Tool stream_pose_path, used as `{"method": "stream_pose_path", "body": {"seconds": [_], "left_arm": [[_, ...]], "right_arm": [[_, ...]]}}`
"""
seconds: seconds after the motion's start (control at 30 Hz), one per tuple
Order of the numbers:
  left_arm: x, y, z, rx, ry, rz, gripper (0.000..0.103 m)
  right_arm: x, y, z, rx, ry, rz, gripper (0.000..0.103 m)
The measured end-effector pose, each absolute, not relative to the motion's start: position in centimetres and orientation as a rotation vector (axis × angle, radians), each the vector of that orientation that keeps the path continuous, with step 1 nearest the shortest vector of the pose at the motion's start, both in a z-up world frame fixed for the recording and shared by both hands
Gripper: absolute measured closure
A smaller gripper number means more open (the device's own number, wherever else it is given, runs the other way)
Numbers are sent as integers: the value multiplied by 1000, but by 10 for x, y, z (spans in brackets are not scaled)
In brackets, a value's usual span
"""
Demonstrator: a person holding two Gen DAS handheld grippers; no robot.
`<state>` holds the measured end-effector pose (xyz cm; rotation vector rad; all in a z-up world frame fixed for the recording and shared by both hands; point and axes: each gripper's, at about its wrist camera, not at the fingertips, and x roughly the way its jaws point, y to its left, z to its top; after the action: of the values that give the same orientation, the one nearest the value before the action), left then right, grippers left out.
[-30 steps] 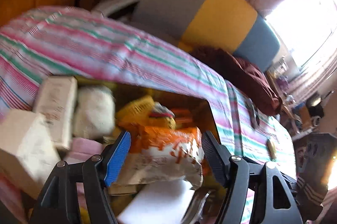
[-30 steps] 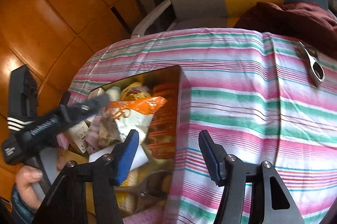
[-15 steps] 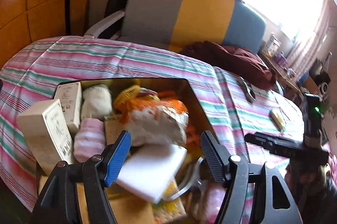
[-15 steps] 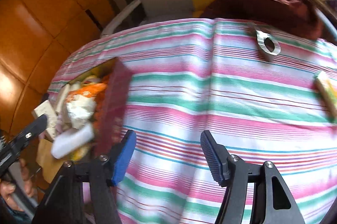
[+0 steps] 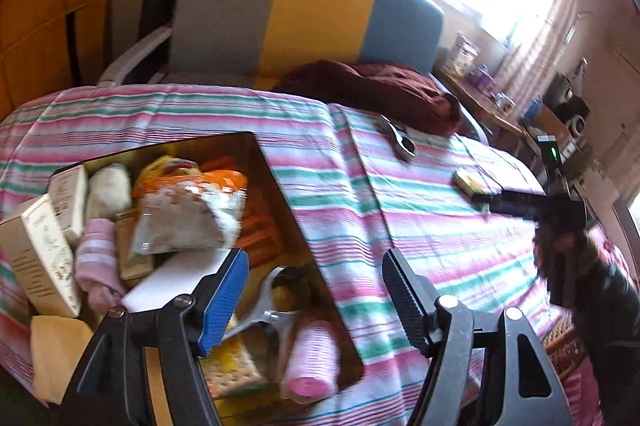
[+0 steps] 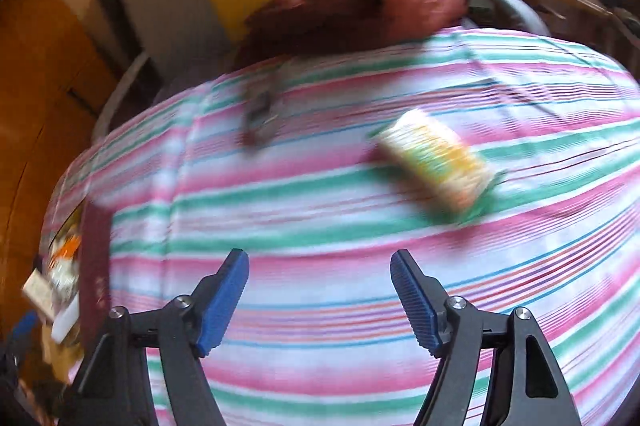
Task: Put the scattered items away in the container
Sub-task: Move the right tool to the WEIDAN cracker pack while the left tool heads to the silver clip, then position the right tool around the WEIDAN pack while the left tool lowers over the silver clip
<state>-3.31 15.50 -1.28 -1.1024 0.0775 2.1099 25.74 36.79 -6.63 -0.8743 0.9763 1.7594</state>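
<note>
Jaws on right gripper (image 6: 319,302) spread, empty; yellow packet (image 6: 436,166) lies ahead & slightly right, long axis diagonal to gap, so right's nearer; left gripper (image 5: 314,300) spread, empty, over container (image 5: 280,182).

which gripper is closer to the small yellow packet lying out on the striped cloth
Right. The right gripper is open above the cloth with the yellow packet just ahead of it; the left gripper hangs over the container, far from it.
</note>
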Motion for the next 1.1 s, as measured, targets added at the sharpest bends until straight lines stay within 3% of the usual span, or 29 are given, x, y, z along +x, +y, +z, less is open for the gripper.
{"method": "stream_pose_path", "body": {"seconds": [0.4, 0.63, 0.67, 0.7, 0.73, 0.97, 1.1], "left_arm": [[-18, 207, -16, -1133, 180, 1999, 32], [-19, 249, -25, -1168, 229, 1938, 32], [-19, 256, -26, -1171, 237, 1926, 32], [-18, 262, -27, -1172, 245, 1918, 32], [-18, 270, -28, -1172, 258, 1910, 32], [-22, 319, -25, -1113, 374, 1882, 32], [-27, 351, -17, -973, 551, 1859, 32]], "right_arm": [[299, 431, -79, -907, 897, 1762, 15], [292, 450, -100, -1002, 858, 1781, 15], [290, 451, -102, -1015, 849, 1782, 16], [287, 451, -104, -1038, 824, 1781, 24], [284, 451, -106, -1064, 794, 1770, 43], [276, 449, -115, -1148, 766, 1751, 47], [278, 449, -116, -1149, 785, 1742, 47]]}}
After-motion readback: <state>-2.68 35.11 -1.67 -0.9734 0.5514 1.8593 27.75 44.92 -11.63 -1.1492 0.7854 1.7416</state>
